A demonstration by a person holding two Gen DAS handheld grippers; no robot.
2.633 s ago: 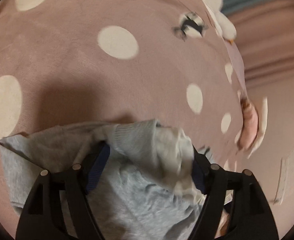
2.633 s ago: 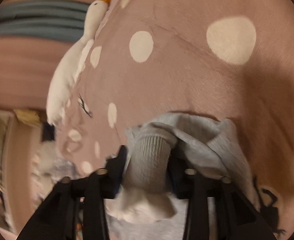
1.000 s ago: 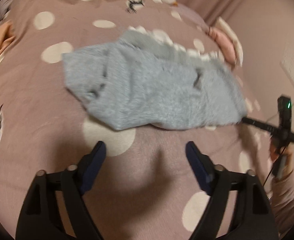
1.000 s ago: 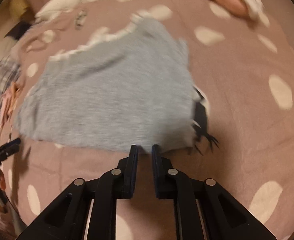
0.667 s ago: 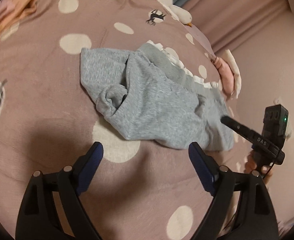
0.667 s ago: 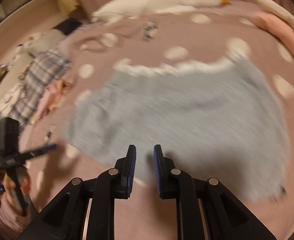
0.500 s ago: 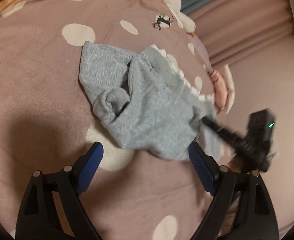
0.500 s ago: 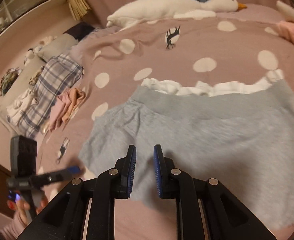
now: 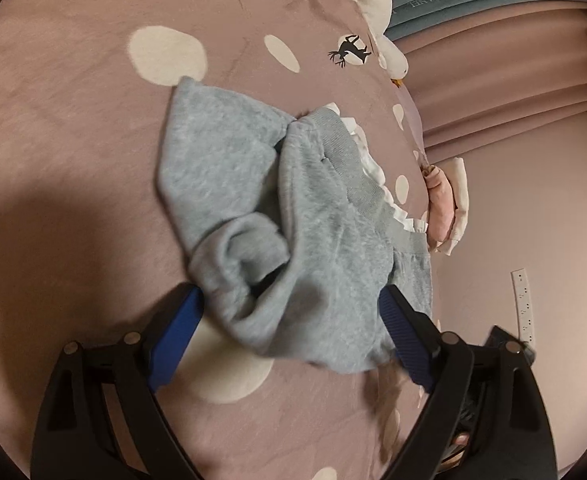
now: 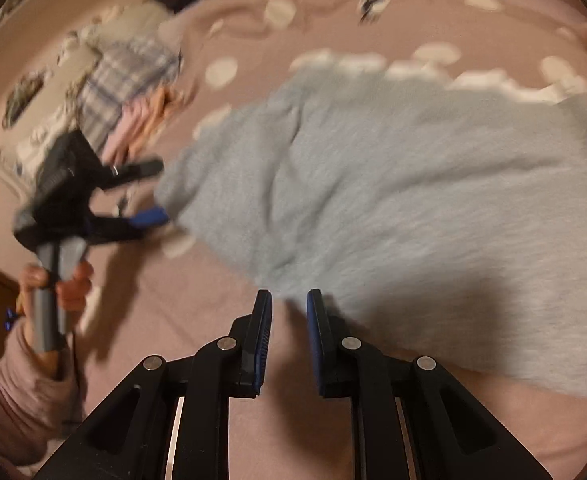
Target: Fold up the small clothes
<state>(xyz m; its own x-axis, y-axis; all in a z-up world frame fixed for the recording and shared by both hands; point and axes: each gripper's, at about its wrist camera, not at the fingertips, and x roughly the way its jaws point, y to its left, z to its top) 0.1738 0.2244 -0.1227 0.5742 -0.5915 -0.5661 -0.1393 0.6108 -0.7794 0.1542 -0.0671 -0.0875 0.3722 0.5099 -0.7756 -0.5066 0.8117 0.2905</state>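
A small grey knit garment (image 9: 293, 224) with a white frilled edge lies crumpled on the pink polka-dot bedspread (image 9: 73, 120). My left gripper (image 9: 289, 304) is open wide, its blue pads at either side of the garment's near bunched end. In the right wrist view the same garment (image 10: 393, 184) is spread out and blurred. My right gripper (image 10: 289, 300) hovers at its near edge with its jaws a narrow gap apart and nothing between them. The left gripper (image 10: 149, 192) also shows there, at the garment's left end.
A white goose plush (image 9: 377, 4) lies at the far side of the bed. A folded pink and white item (image 9: 449, 200) sits at the right edge. Plaid and pink clothes (image 10: 129, 88) are piled at the left in the right wrist view.
Both grippers let go of the garment and pulled back. Since then the left gripper has moved in close to the garment's bunched end, and the right gripper has swung along its near edge.
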